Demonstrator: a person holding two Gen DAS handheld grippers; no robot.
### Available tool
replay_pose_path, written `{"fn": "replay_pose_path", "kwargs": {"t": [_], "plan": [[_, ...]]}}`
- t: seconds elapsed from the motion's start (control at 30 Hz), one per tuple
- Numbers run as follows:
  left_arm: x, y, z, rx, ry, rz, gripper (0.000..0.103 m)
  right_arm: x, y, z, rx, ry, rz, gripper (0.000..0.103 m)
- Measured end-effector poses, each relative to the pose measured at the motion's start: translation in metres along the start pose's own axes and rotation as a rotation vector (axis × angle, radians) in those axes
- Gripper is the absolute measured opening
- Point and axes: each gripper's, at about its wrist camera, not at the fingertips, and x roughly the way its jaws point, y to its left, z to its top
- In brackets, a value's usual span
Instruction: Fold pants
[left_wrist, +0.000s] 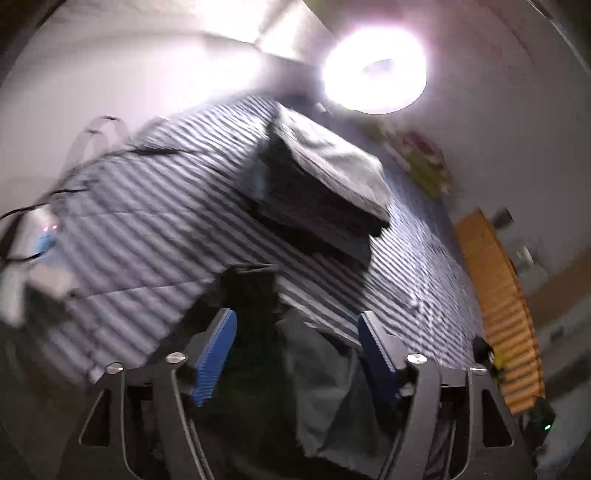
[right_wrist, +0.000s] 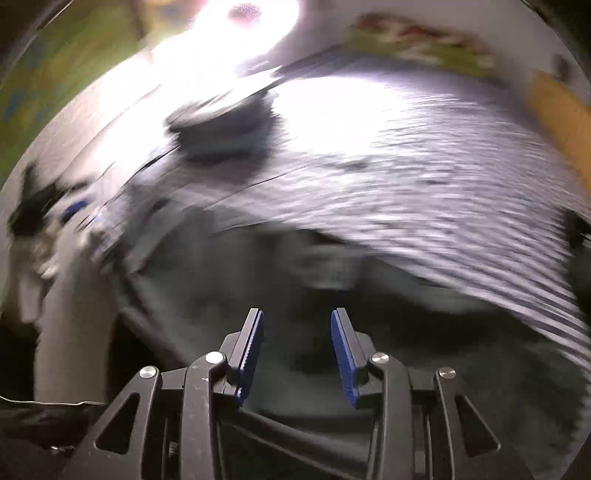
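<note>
- The left gripper (left_wrist: 295, 354) stands with jaws spread wide and the right gripper (right_wrist: 297, 354) with jaws partly apart, pads clear of cloth.
- Grey pants (left_wrist: 325, 398) lie loose and rumpled just below both, at the near edge of the striped bedspread (left_wrist: 147, 221); neither gripper holds them.
- Farther up the bedspread sits a stack of folded clothes (left_wrist: 325, 192).
- This pair looks barely begun: no crisp fold shows through the blur.
</note>
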Motion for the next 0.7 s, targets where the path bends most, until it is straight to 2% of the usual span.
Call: {"fn": "replay_pose_path", "kwargs": {"t": [0.07, 0.17, 0.2, 0.23, 0.27, 0.37, 0.43, 0.53, 0.6, 0.7], "plan": [[0.030, -0.002, 0.009, -0.009, 0.052, 0.018, 0.075, 0.032, 0.043, 0.008, -0.089, 0.029, 0.040, 0.035], [0.066, 0.001, 0.021, -0.001, 0.109, 0.110, 0.074, 0.073, 0.101, 0.016, -0.193, 0.064, 0.103, 0.037], [0.075, 0.004, 0.024, -0.007, 0.133, 0.120, 0.068, 0.084, 0.116, 0.017, -0.222, 0.082, 0.129, 0.042], [0.085, 0.011, 0.027, -0.024, 0.163, 0.137, 0.055, 0.095, 0.131, 0.017, -0.250, 0.101, 0.140, 0.046], [0.089, 0.014, 0.026, -0.036, 0.187, 0.159, 0.021, 0.107, 0.146, 0.014, -0.288, 0.120, 0.140, 0.046], [0.099, 0.029, 0.025, -0.038, 0.209, 0.172, 0.016, 0.132, 0.178, 0.000, -0.410, 0.153, 0.105, 0.046], [0.091, 0.031, 0.022, -0.038, 0.201, 0.175, 0.015, 0.146, 0.189, -0.008, -0.470, 0.148, 0.028, 0.046], [0.078, 0.036, 0.022, -0.072, 0.189, 0.139, 0.014, 0.154, 0.184, -0.007, -0.476, 0.141, -0.047, 0.043], [0.072, 0.041, 0.025, -0.088, 0.182, 0.125, 0.014, 0.154, 0.176, -0.004, -0.448, 0.156, -0.032, 0.033], [0.057, 0.038, 0.028, -0.089, 0.170, 0.123, 0.014, 0.147, 0.169, -0.002, -0.434, 0.152, -0.007, 0.010]]}}
